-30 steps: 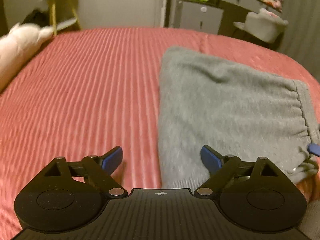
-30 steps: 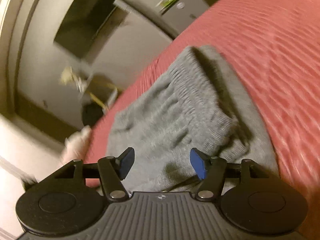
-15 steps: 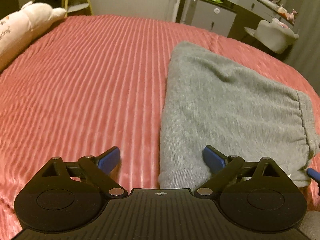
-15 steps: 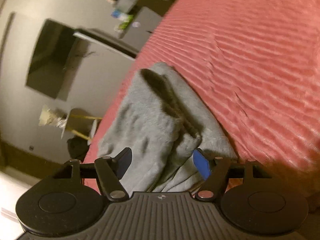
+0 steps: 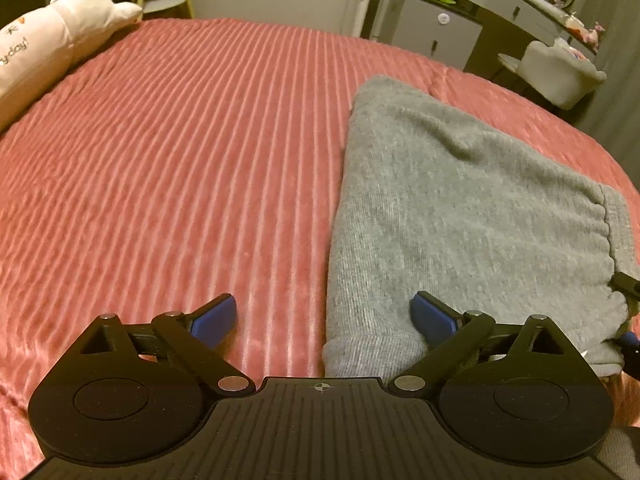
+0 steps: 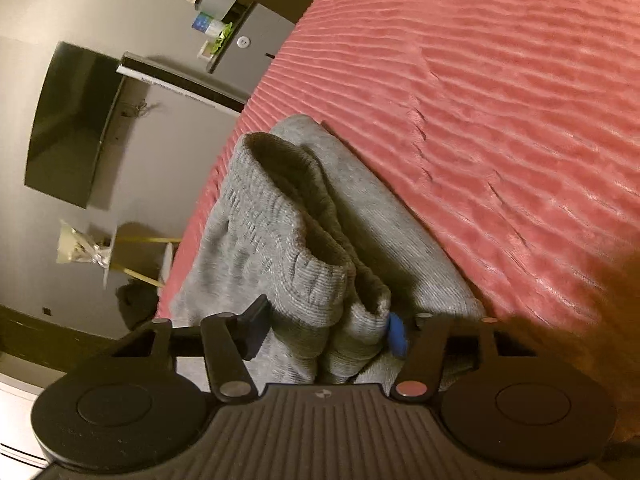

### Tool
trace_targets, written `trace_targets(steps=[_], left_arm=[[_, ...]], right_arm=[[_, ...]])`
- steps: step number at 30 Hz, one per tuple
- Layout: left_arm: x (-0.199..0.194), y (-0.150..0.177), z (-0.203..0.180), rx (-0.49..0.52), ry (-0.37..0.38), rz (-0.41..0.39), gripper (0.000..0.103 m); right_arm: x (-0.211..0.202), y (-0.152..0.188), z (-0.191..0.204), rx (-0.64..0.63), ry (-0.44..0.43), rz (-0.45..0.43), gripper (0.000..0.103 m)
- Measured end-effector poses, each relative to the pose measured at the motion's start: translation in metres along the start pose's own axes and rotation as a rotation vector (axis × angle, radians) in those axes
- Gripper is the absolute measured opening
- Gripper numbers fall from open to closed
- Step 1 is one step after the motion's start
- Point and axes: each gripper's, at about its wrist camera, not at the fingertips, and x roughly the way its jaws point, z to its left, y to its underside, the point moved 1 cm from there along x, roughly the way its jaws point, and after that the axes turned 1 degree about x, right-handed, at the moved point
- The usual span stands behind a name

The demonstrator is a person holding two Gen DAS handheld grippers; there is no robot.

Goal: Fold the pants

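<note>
Nearest in the left wrist view, we see the left claw (image 5: 323,314) spread wide, its 2 blue fingertips (image 5: 214,314) well apart and gripping nothing. One tip sits over the red bedspread (image 5: 180,160); the other sits over the near cuff end of the grey pants (image 5: 452,208). The pants lie folded flat on the right part of the bed, their left edge running away from us and the gathered waistband (image 5: 618,236) at the right.

In the right wrist view, the right claw (image 6: 326,330) is drawn in narrow, with bunched folds of the pants (image 6: 280,240) pressed between its 2 fingers; the blue pad (image 6: 396,334) touches the fabric. The ribbed waistband (image 6: 288,184) opens just beyond the claw, and the ridged bedspread (image 6: 500,120) fills the right side.

Farther off, a white plush pillow (image 5: 44,52) rests at the bed's left edge. Beyond the bed stand a grey cabinet (image 5: 432,34), a dressing worktop (image 5: 520,4) with small items, and a pale chair (image 5: 560,72).
</note>
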Motion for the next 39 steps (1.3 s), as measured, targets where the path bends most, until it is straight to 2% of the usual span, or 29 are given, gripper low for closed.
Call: trace_targets(steps=[6,9,12,15,24,28,31,32,34,36,39], left_arm=[[-0.001,0.001,0.001,-0.005,0.009,-0.002,0.1],[-0.001,0.001,0.001,0.003,0.031,-0.005,0.1],[0.001,0.0,-0.001,0.02,0.028,-0.005,0.1],[0.002,0.0,0.001,0.013,0.033,0.0,0.1],[0.005,-0.004,0.01,-0.033,0.069,0.022,0.099],[-0.001,-0.004,0.01,-0.034,0.061,-0.006,0.099],[-0.014,-0.005,0.013,-0.044,0.068,-0.069,0.099],[-0.019,-0.006,0.016,-0.059,0.093,-0.094,0.099],[-0.025,-0.008,0.024,-0.103,0.184,-0.125,0.099],[-0.021,-0.015,0.033,-0.134,0.264,-0.114,0.1],[-0.001,-0.026,0.043,-0.178,0.308,-0.042,0.1]], right_arm=[[-0.024,0.012,0.023,-0.202,0.001,-0.053,0.044],[-0.036,0.008,0.024,-0.198,-0.031,-0.074,0.043],[-0.036,0.005,0.019,-0.196,-0.007,-0.069,0.043],[-0.027,0.009,0.012,-0.233,0.089,-0.04,0.047],[-0.02,0.01,0.012,-0.235,0.105,-0.01,0.057],[-0.02,0.012,0.013,-0.239,0.092,-0.001,0.064],[-0.02,0.008,0.011,-0.228,0.056,0.015,0.074],[-0.022,0.006,0.008,-0.21,0.029,0.023,0.077],[-0.024,-0.001,-0.002,-0.148,-0.075,0.036,0.095],[-0.029,-0.011,-0.016,-0.066,-0.161,0.03,0.097],[-0.036,-0.028,-0.036,-0.004,-0.209,0.02,0.099]])
